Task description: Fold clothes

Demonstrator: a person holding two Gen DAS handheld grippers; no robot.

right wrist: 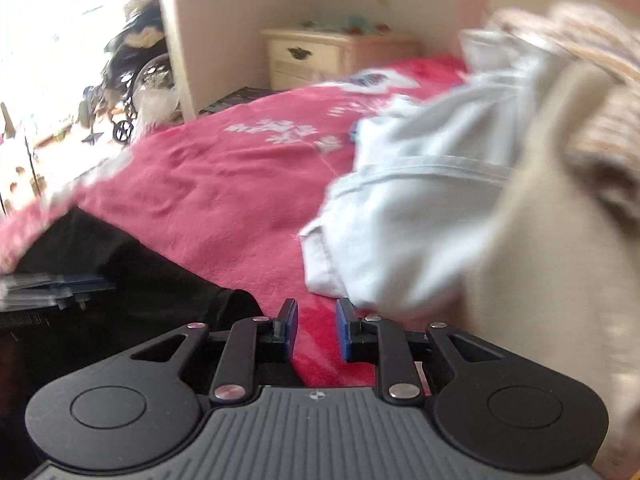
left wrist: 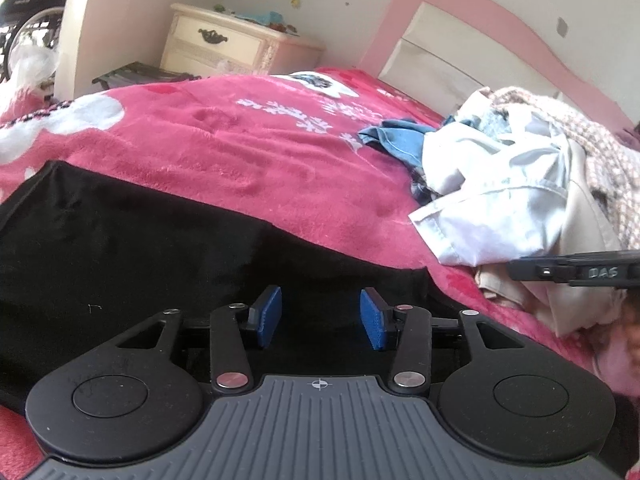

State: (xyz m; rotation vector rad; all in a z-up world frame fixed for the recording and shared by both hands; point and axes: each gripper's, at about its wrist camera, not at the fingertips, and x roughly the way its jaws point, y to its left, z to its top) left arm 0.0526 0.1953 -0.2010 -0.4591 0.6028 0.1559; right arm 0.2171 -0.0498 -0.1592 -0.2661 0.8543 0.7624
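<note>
The left gripper [left wrist: 321,316] hangs over a black garment [left wrist: 120,248] spread flat on the pink blanket [left wrist: 248,152] of the bed. Its blue fingers [left wrist: 267,316] stand a moderate way apart with nothing between them; the black cloth lies under the gap, and whether the tips touch it cannot be told.

The right gripper [right wrist: 317,330] sits off the near corner of the black garment [right wrist: 132,280], over bare pink blanket [right wrist: 224,200]. Its fingers [right wrist: 289,330] are narrowly parted and hold nothing; only blanket shows through the gap. A pale grey-white garment [right wrist: 404,216], blurred in this view, lies just past its right finger, at the edge of the heap.

That heap of unfolded clothes [left wrist: 520,184] lies beside the black garment, toward the pink headboard [left wrist: 460,4]: the pale grey-white piece on the near side, a blue one [left wrist: 396,140] on the far side, beige cloth beneath, and a knitted checked fabric [left wrist: 600,152] at the back. In the left wrist view part of the right gripper's body shows at the picture's right edge, in front of the heap.

A cream nightstand [left wrist: 224,40] stands against the wall beyond the far edge of the bed.
</note>
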